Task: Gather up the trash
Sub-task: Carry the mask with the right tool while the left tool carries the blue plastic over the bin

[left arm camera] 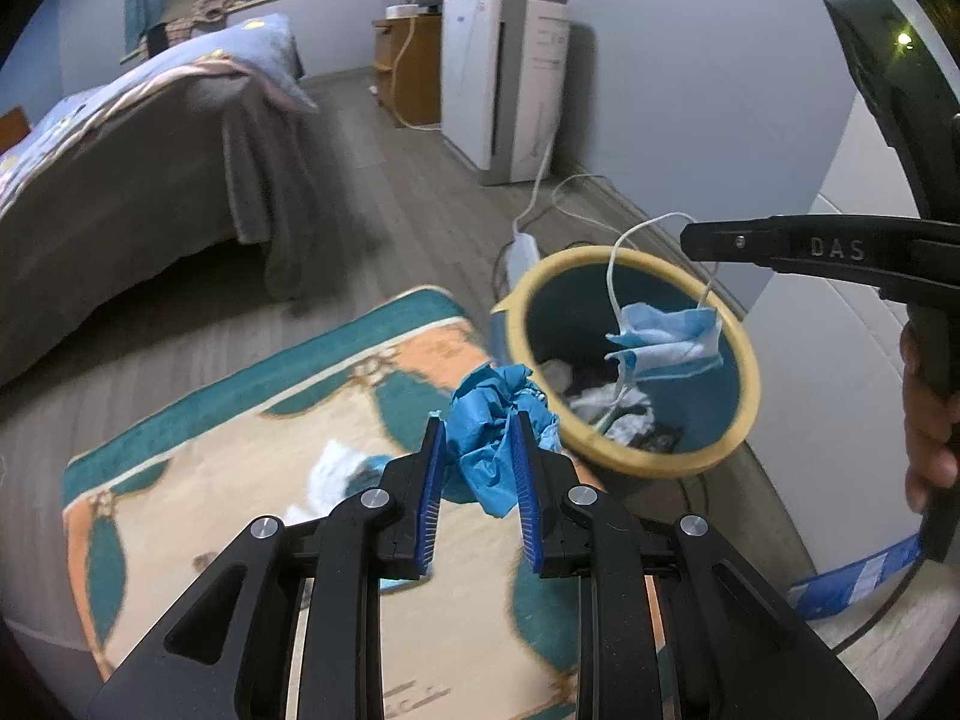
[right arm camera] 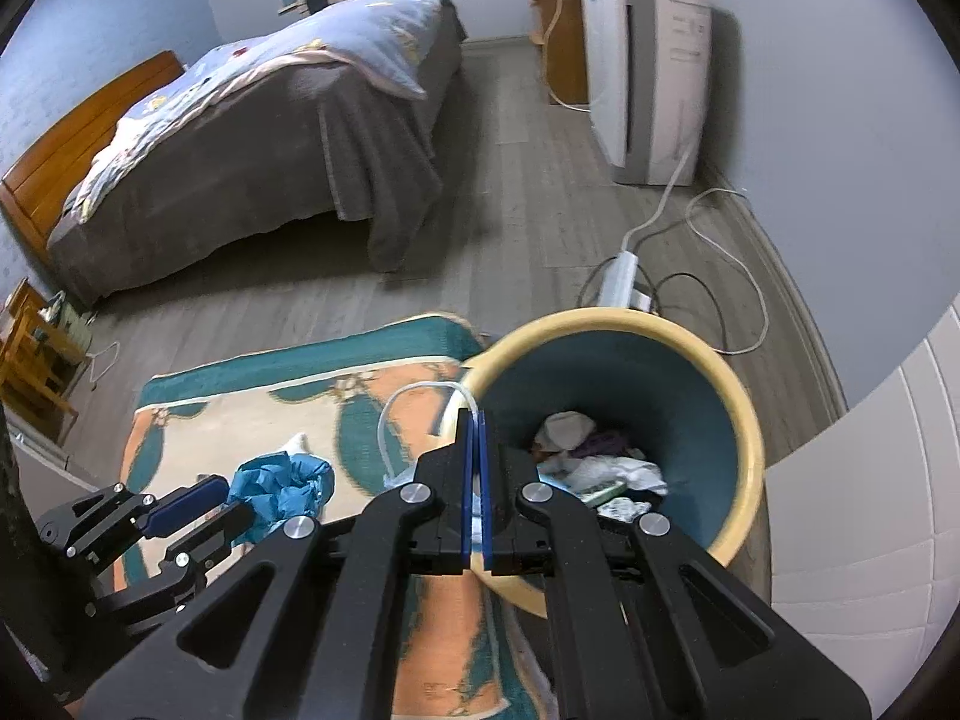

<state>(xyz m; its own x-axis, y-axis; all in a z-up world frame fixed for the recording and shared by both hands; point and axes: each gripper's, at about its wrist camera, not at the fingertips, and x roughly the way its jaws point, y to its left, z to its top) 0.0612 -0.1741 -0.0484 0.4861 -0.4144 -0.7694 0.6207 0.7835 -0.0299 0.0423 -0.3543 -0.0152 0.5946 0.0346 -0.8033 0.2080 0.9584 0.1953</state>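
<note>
2 fingers (left arm camera: 521, 456) pinch the crumpled glove (left arm camera: 495, 420) (blue) between them.

The right tool (right arm camera: 477, 420) hides most of its face mask (right arm camera: 399, 471).

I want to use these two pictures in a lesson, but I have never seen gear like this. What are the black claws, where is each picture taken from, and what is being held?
No robot is at work: a person holds a two-finger gripper in each hand, and each carries a wide-angle camera that looks forward along its fingers. One picture comes from each gripper, so each shows its own claws at the bottom.

The left gripper is clamped on a crumpled blue glove. The right gripper is shut on the ear loop of a blue face mask; the left view shows the mask dangling over the bin.

The bin, teal inside with a yellow rim, already holds crumpled paper and other scraps. It stands beside a patterned rug on a wooden floor, where another pale scrap lies. A bed stands behind.
</note>
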